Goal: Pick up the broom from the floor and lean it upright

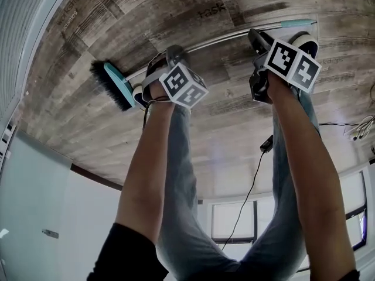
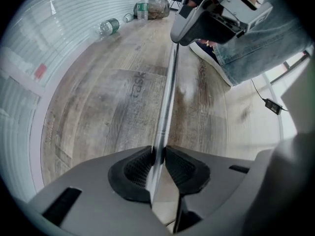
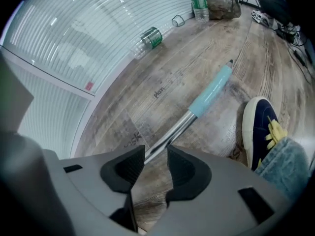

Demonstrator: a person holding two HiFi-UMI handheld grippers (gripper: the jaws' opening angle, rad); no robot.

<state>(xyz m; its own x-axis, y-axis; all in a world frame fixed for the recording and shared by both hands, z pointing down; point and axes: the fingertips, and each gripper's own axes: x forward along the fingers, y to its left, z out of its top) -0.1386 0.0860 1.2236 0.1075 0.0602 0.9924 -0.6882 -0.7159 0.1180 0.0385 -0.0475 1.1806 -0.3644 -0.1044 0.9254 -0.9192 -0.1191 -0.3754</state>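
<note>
Slippage threatens: my left gripper [image 2: 158,154] alone pinches the broom [image 2: 168,90] while my right gripper [image 3: 156,156] stands spread, so its brush [image 1: 109,82] may swing.

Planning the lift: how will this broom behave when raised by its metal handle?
The broom has a shiny metal handle, probably stiff but slippery to grip. With the brush head at one end, it will likely swing head-down.

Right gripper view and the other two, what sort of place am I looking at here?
Probably an indoor workroom or test space. It has a wood-look plank floor printed with words, a ribbed white wall panel, and plastic bottles left along the foot of the wall.
</note>
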